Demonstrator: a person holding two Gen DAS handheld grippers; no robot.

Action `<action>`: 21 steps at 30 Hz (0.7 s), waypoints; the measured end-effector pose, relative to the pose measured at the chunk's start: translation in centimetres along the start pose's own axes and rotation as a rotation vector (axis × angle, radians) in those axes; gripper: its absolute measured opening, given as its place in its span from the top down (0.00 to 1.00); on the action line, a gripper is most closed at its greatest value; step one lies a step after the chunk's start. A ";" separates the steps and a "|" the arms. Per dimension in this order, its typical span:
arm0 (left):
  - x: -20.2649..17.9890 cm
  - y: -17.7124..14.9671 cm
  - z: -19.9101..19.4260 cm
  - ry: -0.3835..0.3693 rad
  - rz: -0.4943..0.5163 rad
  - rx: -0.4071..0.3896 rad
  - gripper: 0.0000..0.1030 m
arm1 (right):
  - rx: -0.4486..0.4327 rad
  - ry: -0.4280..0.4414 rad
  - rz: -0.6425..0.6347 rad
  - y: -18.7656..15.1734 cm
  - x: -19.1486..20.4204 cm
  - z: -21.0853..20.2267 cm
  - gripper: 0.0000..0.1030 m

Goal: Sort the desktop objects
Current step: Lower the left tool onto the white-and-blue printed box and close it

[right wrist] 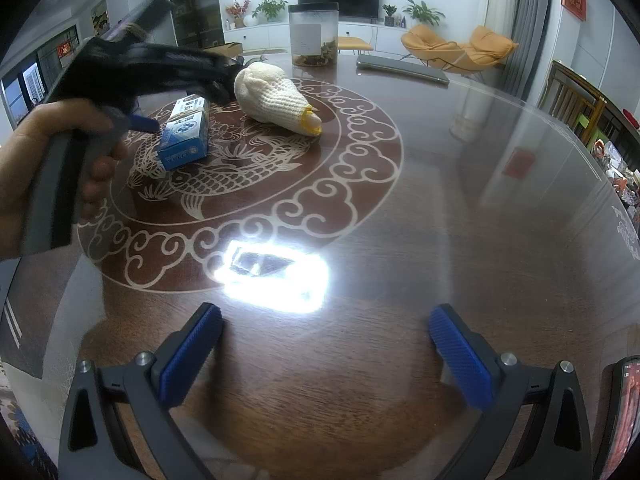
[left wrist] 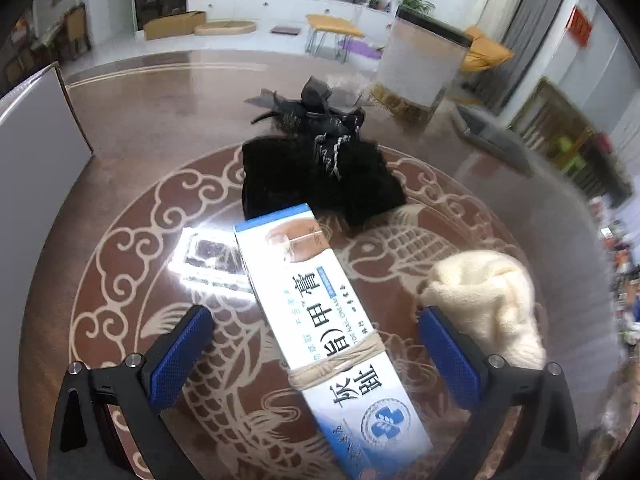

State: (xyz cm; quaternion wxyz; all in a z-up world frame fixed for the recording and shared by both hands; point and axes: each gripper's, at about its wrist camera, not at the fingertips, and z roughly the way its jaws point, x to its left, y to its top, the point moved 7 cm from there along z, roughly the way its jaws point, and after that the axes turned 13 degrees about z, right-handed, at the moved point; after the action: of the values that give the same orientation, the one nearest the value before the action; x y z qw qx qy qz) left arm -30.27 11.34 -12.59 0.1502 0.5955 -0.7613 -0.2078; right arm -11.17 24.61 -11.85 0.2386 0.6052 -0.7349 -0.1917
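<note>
A long white and blue cream box (left wrist: 320, 312) with a band around it lies on the patterned table (left wrist: 132, 184). My left gripper (left wrist: 316, 320) is open, its blue pads on either side of the box with gaps to both. Beyond the box sits a black cloth bundle (left wrist: 316, 176), and a cream knitted glove (left wrist: 488, 300) lies to the right. In the right wrist view the box (right wrist: 186, 132) and glove (right wrist: 276, 98) lie far left. My right gripper (right wrist: 326, 320) hangs open over bare table with nothing between its fingers.
A clear jar with a black lid (right wrist: 314, 36) stands at the table's far side, with a flat grey device (right wrist: 400, 68) beside it. A hand (right wrist: 40, 152) holds the blurred left tool. A white panel (left wrist: 36, 136) stands at the left, and a phone (right wrist: 624, 412) lies at the near right edge.
</note>
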 end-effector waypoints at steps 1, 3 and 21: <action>-0.2 0.0 0.2 0.029 0.008 0.005 0.00 | 0.000 0.000 0.000 0.0 0.0 0.0 0.00; -0.6 -0.1 0.4 0.072 0.037 0.013 0.00 | 0.000 0.000 0.000 0.0 0.0 0.0 0.00; 3.1 -2.6 -2.6 0.113 0.109 -0.069 0.58 | 0.000 0.000 0.000 0.0 0.0 0.0 0.00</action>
State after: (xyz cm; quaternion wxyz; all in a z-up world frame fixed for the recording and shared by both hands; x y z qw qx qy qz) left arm -27.57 7.44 -11.73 0.2242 0.5584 -0.7754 -0.1915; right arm -11.18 24.61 -11.85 0.2386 0.6052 -0.7349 -0.1917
